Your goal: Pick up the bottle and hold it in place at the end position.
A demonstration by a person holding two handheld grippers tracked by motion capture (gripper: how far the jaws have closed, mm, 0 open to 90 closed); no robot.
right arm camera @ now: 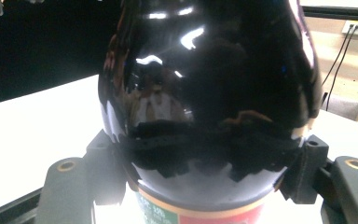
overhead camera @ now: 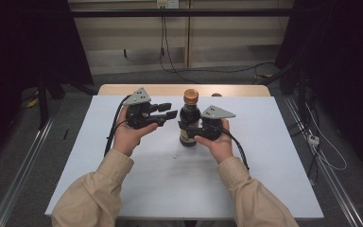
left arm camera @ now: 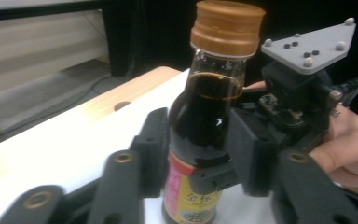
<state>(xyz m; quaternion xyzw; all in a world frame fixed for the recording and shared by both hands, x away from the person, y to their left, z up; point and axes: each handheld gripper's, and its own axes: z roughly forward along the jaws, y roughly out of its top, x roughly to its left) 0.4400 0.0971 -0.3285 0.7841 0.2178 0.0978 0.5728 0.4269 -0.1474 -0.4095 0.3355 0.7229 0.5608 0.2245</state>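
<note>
A dark soy-sauce bottle (overhead camera: 189,116) with an orange-brown cap (overhead camera: 191,96) stands upright on the white table top (overhead camera: 264,161). My right gripper (overhead camera: 190,129) is shut on its lower body, just above the label. In the right gripper view the glossy bottle (right arm camera: 205,70) sits pressed between that gripper's (right arm camera: 207,154) jaws. My left gripper (overhead camera: 170,110) hovers to the left of the bottle's shoulder, pointing at it, open, with a gap between the tips and the glass. In the left gripper view the bottle (left arm camera: 205,116) and cap (left arm camera: 227,28) stand beyond its jaws (left arm camera: 200,140).
A wooden strip (overhead camera: 179,89) with a round hole (left arm camera: 121,106) runs along the table's far edge. Cables and a power strip (overhead camera: 313,139) lie on the floor at the right. Metal rails flank the table. White surface lies free on both sides of the bottle.
</note>
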